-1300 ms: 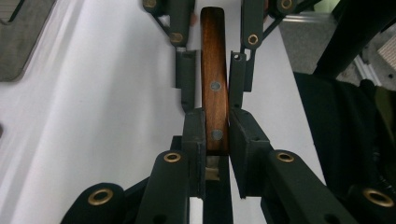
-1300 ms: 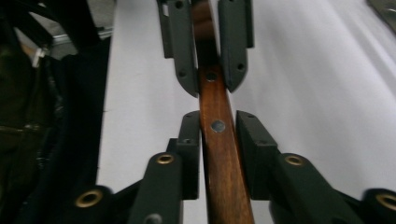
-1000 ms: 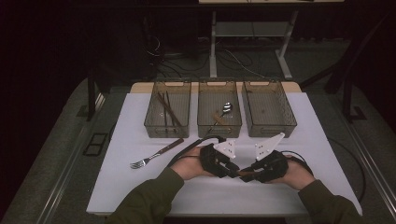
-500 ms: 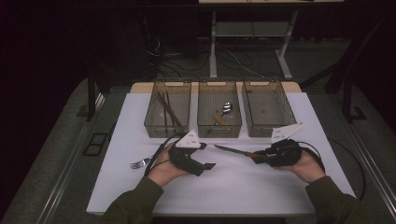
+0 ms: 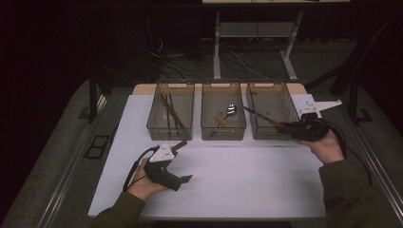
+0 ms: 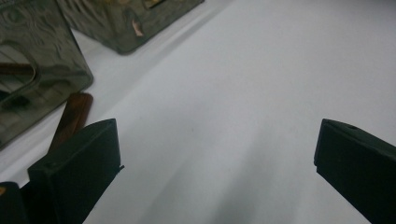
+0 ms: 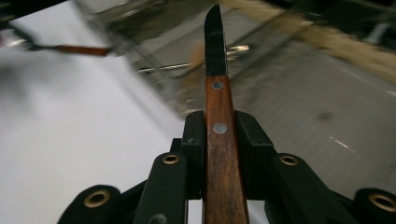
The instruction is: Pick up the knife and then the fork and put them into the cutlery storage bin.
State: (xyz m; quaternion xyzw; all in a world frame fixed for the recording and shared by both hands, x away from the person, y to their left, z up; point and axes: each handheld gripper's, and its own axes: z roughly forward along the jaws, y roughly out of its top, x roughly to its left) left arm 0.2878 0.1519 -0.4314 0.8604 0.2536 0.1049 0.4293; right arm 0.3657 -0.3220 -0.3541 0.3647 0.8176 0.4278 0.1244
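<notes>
1. Table (image 5: 247,180) — white, three bins along its far edge.
2. Right bin (image 5: 271,107): the knife (image 7: 218,121) hangs over it, blade pointing left and away.
3. Right gripper (image 7: 219,135) clamps the knife's wooden handle, long axis running straight out along the jaws.
4. Left gripper (image 6: 217,154) — jaws just opened wide, nothing between; fork handle (image 6: 70,119) lies beside its left jaw.

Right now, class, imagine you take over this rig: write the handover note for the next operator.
Right gripper: shut on knife, its blade over the right bin.
Left gripper: jaws just opened wide, nothing between them, beside the fork handle on the table.
Done: chopsticks in left bin, spoon in middle bin.
Left: probably drop the knife in, then bin the fork.
</notes>
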